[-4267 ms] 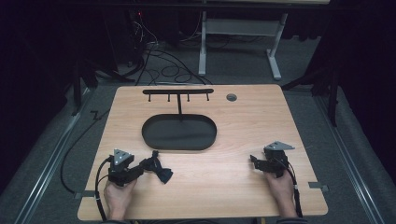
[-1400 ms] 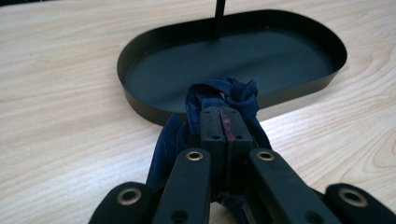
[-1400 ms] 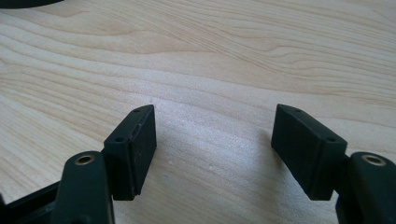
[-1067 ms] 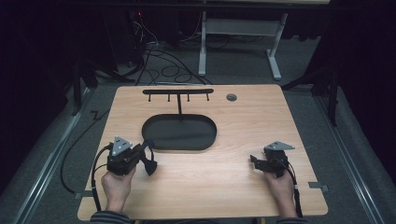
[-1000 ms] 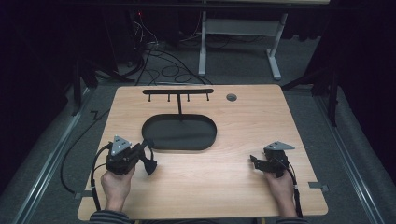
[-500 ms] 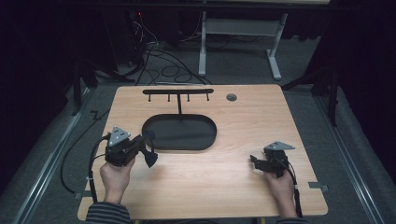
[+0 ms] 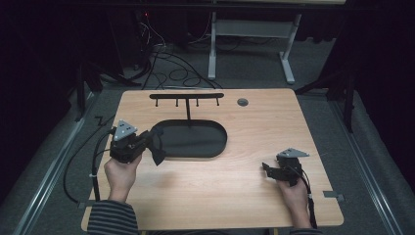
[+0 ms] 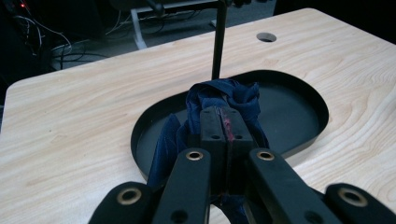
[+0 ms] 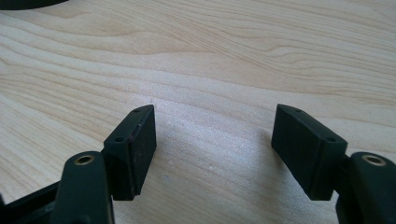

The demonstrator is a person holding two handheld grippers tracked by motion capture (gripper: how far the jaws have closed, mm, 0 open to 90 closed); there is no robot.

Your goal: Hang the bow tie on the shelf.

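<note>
Cloth (image 8: 223, 100), dark blue and bunched, sat pinched in your left gripper (image 7: 147, 142), whose jaws were closed tight on it with folds spilling out on both sides. Seen from above, that gripper was at about nine o'clock on the table (image 7: 244, 191), and the cloth hung off the wood, over the nine o'clock rim of the black oval tray (image 7: 205, 142). A few seconds before, your left hand (image 7: 120, 174) had been lower, near seven o'clock, with the cloth lying on the wood in front of the jaws. Since then you had raised it and carried it inward toward the tray, the grip unchanged. To my eye that meant the pick-up was done and the carry was under way, with either the tray or the rack the likely goal.

Just past the cloth, the post of the hook rack (image 7: 187, 100) stood in the tray's twelve o'clock edge, its bar bare, and a round hole (image 7: 242, 102) pierced the table near one o'clock.

Your right gripper (image 9: 215, 140) lay at four o'clock, well apart from all this. It had kept its place, jaws spread wide over bare wood with nothing between them.

I could read no brand, label or writing anywhere; the only mark was a reddish streak along the seam of the left jaws.
</note>
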